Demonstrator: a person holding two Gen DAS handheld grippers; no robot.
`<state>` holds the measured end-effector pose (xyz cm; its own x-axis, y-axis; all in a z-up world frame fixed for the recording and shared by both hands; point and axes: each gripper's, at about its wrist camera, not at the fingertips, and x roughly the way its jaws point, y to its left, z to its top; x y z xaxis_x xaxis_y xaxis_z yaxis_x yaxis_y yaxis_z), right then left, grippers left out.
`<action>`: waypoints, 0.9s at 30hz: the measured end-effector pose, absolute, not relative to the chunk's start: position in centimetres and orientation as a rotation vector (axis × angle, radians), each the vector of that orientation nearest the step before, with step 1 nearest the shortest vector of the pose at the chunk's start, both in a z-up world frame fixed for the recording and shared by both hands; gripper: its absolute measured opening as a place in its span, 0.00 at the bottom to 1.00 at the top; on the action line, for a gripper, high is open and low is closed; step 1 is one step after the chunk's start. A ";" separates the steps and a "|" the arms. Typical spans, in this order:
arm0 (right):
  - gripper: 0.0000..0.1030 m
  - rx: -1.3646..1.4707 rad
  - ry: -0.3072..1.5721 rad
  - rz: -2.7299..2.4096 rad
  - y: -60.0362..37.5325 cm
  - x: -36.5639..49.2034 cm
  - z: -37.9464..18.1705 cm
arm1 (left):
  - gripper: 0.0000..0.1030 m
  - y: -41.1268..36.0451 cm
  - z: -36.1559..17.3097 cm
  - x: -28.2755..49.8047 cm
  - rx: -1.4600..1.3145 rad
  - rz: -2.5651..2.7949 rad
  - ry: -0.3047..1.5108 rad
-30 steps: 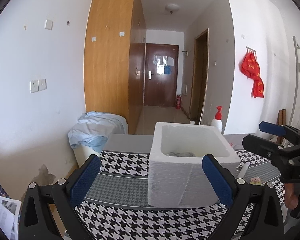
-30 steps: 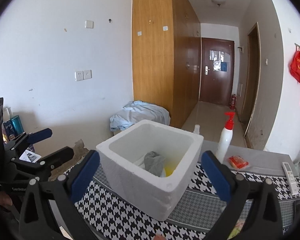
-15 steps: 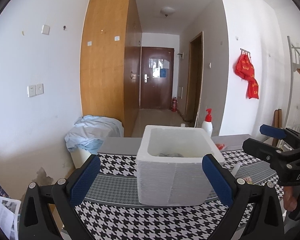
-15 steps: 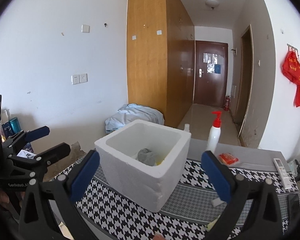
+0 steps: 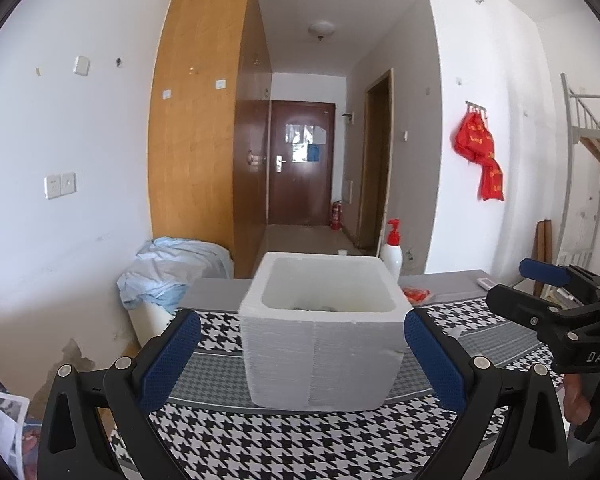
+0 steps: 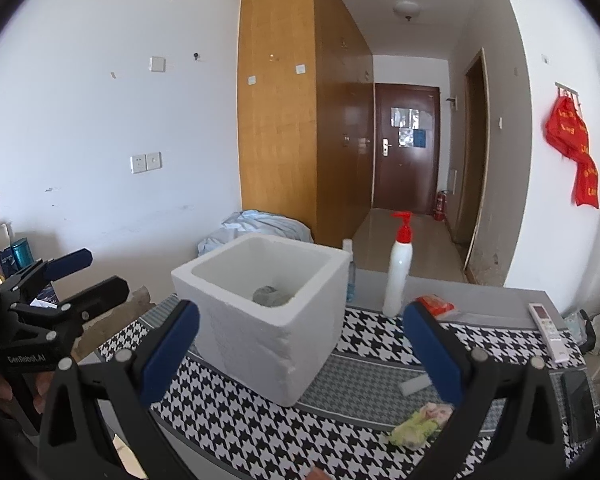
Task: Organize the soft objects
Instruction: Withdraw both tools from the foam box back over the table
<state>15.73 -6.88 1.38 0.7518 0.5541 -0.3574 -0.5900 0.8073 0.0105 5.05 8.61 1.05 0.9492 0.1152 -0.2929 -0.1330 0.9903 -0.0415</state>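
**Both grippers empty, 1 soft piece left out on the cloth**

The black-and-white houndstooth tablecloth (image 6: 260, 420) carries a white square foam box (image 6: 268, 320), with a grey soft bundle (image 6: 270, 295) already lying inside. The left gripper (image 5: 300, 360) and right gripper (image 6: 300, 354) both stand wide open, holding nothing. A small yellow-green soft toy (image 6: 418, 424) lies on the cloth, right of the box and just below the right gripper's right finger. Its long axis runs roughly left to right. The right hand looks nearer, so the pick likely falls to it.
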 end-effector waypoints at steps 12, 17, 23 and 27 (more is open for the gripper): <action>1.00 -0.102 0.355 0.583 -8.9 15.1 -0.2 | 0.99 7.2 -0.6 5.0 -0.070 0.083 0.278; 1.00 -0.079 0.367 0.579 -9.8 15.3 -0.8 | 0.99 6.6 -1.4 5.2 -0.071 0.071 0.292; 1.00 -0.070 0.373 0.557 -10.7 15.4 -1.4 | 0.99 6.1 -2.0 5.5 -0.082 0.049 0.294; 1.00 -0.058 0.386 0.529 -11.6 15.6 -1.8 | 0.99 5.6 -2.6 6.0 -0.093 0.032 0.310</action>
<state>15.59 -11.64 -1.77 0.7931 0.4812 -0.3734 -0.5027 0.8633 0.0448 5.97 5.56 -2.57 0.9520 0.0170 -0.3056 -0.0456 0.9952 -0.0867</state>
